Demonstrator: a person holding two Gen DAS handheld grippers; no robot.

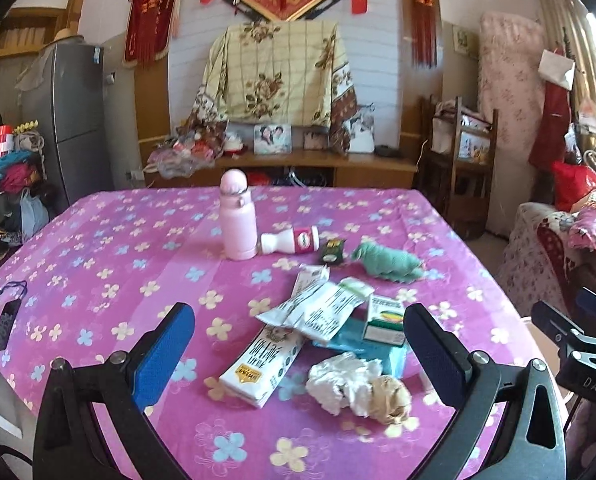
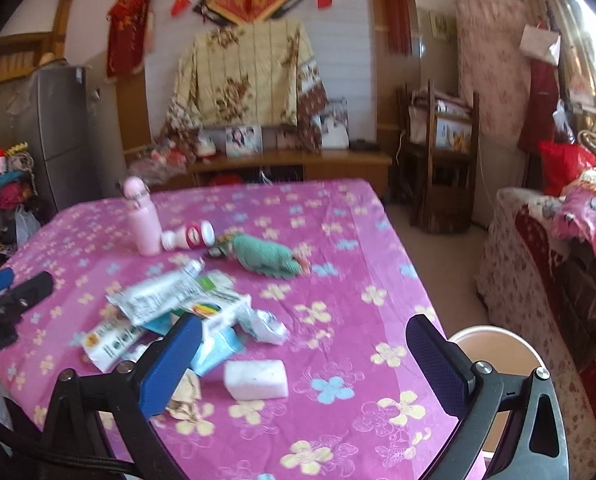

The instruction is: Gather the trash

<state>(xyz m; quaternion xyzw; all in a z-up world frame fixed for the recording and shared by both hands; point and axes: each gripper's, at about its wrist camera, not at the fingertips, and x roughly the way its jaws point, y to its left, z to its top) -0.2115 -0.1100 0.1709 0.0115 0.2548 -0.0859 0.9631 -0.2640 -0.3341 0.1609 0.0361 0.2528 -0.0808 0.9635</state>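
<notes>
Both grippers hover over the tabletop point(image 1: 97, 240) with jaws spread wide and nothing between them. Left gripper point(image 1: 298, 352) frames a heap of trash: crumpled tissue point(image 1: 346, 384), a flattened milk carton point(image 1: 261, 368), torn white wrappers point(image 1: 318, 312) and a small green-and-white box point(image 1: 384, 318). Right gripper point(image 2: 304, 360) sits above a white foam block point(image 2: 255, 379) lying just right of the same heap, near the table's edge. A round bin point(image 2: 494, 344) stands below that edge. Farther back stand a pink bottle point(image 1: 237, 220), a tipped white bottle point(image 1: 291, 240) touching it, and a green knitted toy point(image 1: 390, 266).
</notes>
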